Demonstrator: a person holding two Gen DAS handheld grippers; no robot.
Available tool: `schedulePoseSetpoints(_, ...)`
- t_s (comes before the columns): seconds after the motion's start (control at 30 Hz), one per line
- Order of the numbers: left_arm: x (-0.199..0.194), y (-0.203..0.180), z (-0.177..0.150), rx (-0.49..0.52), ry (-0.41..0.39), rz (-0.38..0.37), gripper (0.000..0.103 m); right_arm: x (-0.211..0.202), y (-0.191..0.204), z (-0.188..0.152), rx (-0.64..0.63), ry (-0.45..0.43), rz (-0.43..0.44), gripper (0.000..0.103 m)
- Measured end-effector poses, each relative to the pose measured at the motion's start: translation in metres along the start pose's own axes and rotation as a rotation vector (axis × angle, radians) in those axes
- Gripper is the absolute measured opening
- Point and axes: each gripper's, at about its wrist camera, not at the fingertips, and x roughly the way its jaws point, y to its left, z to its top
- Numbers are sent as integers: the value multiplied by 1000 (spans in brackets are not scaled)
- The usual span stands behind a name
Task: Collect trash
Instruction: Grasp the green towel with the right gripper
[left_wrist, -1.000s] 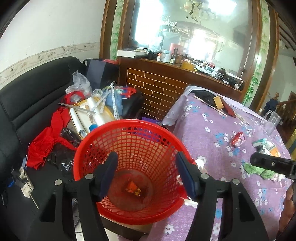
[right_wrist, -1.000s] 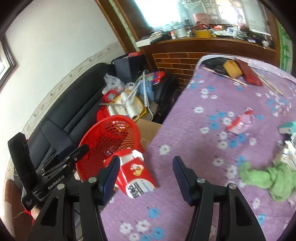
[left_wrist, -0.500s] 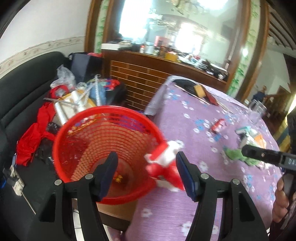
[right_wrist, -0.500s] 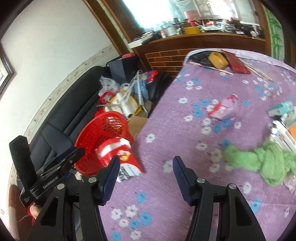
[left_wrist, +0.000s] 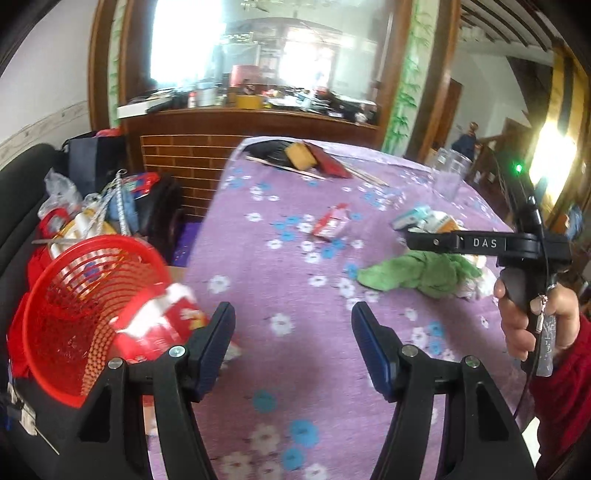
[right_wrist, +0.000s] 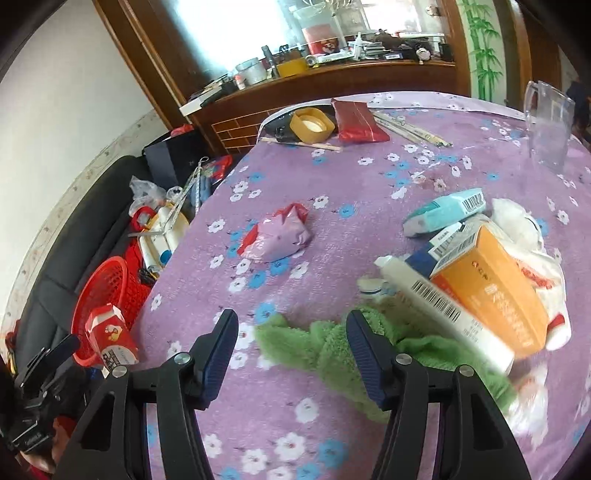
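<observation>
The round desk under a purple flowered cloth (right_wrist: 332, 229) carries the clutter, and beside its left edge, down by the black sofa, a red perforated plastic basket (left_wrist: 74, 314) leans tilted, mouth toward the desk. A red-and-white paper carton (left_wrist: 159, 325) sits at the basket's rim, part in and part out; whether it rests on the rim or the desk edge I cannot tell. It looks light and stiff enough to nudge, but likely to tip.

Among the pile at the right, the orange cardboard box (right_wrist: 495, 288) and the long white barcoded box (right_wrist: 439, 306) should be light and rigid; take them across the narrow faces. The crumpled green cloth (right_wrist: 332, 343) is soft and will bunch (pinch a raised fold, not a flat edge). The teal packet (right_wrist: 443, 212) and the small pink-and-red foil wrapper (right_wrist: 277, 236), lying alone mid-desk, look thin, slippery and crushable, so a grip across the puffed middle seems safest. The clear glass jug (right_wrist: 550, 125) is fragile, probably not trash.

The right gripper (right_wrist: 291, 354) hovers over the green cloth's near edge, fingers spread, gripping nothing. The left gripper (left_wrist: 293, 343) is likewise released over bare cloth.
</observation>
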Motion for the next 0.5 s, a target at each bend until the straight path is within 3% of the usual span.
schedulePoseSetpoints(0.13, 12, -15, 7, 21, 23, -9, 65, -11, 1, 0, -52, -27, -36, 67)
schedulePoseSetpoints(0.23, 21, -22, 17, -1, 32, -14, 65, -12, -7, -2, -70, -40, -48, 74)
schedulePoseSetpoints(0.4, 37, -29, 40, -44, 37, -6, 66, -1, -17, -9, -105, 5, -24, 75)
schedulePoseSetpoints(0.5, 52, -31, 51, -86, 61, -15, 67, 8, -9, -23, -188, 53, -1, 78)
